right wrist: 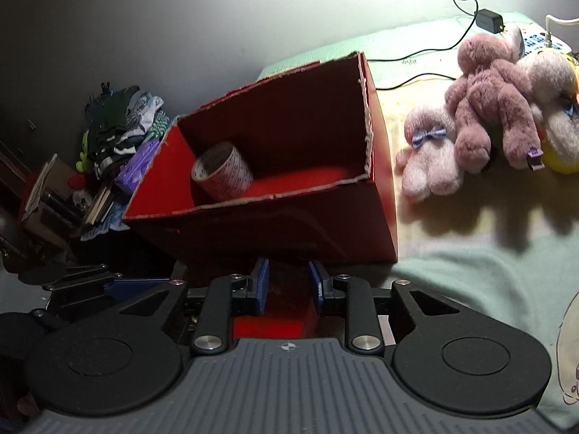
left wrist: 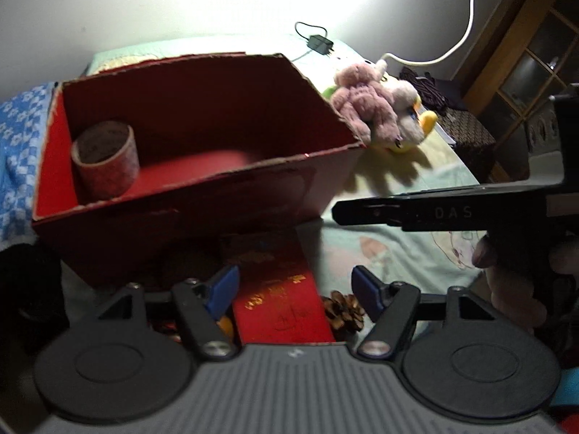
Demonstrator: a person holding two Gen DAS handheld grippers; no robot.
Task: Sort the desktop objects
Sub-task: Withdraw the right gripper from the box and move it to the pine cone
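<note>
A red cardboard box [left wrist: 202, 213] [right wrist: 289, 228] stands open-topped on the bed with a roll of tape [left wrist: 106, 161] [right wrist: 222, 171] inside at its left end. In front of it lies a long red packet [left wrist: 286, 307] [right wrist: 267, 327] with gold lettering. My left gripper [left wrist: 295, 282] is open, its blue pads wide apart on either side of the packet without touching it. My right gripper [right wrist: 287, 278] has its pads drawn in against the packet's sides. It reaches in from the right in the left wrist view [left wrist: 340, 213], held by a hand [left wrist: 506, 282].
Several plush toys [left wrist: 365, 108] [right wrist: 485, 108] lie right of the box. A pinecone [left wrist: 342, 311] sits beside the packet. A black charger [left wrist: 318, 43] [right wrist: 488, 20] with its cable lies at the back. Piled clothes and clutter [right wrist: 119, 126] stand off the bed's left side.
</note>
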